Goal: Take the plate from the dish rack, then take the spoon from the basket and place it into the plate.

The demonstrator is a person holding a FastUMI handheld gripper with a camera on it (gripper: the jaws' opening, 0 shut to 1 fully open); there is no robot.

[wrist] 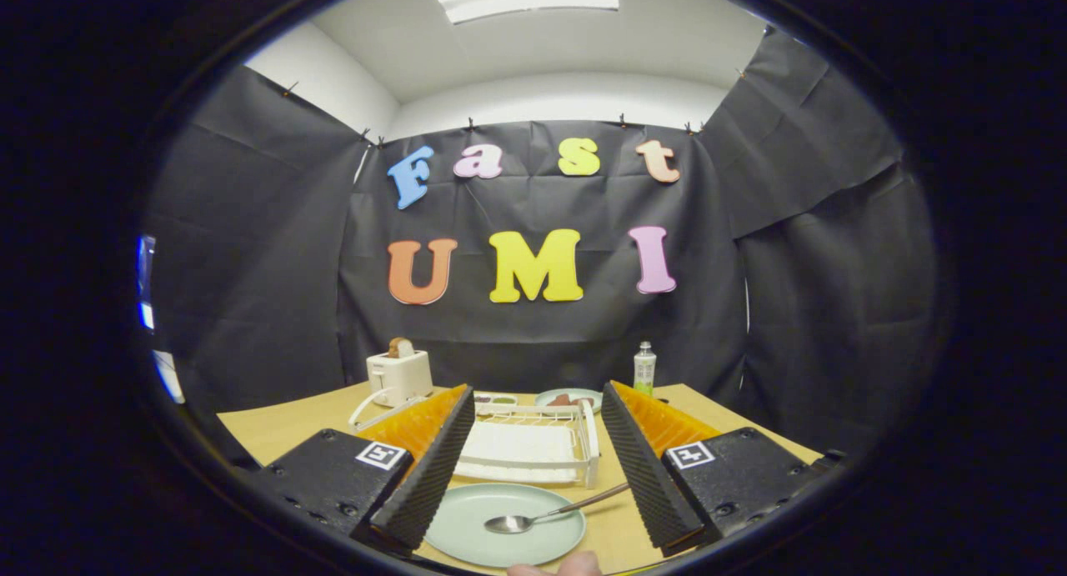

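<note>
A pale green plate [500, 536] lies flat on the wooden table [283, 426], between my fingers and close in. A metal spoon [542, 516] rests in the plate, bowl toward the middle and handle sticking out over the plate's rim toward the right finger. My gripper [533, 484] stands open above the plate with nothing between its fingers. Just beyond the plate stands the white wire dish rack [533, 443] on its white tray.
A white toaster [400, 376] with a slice of bread stands at the back left. Behind the rack are a small dish with food [567, 399] and a clear bottle [644, 368]. A fingertip [554, 566] shows at the near edge.
</note>
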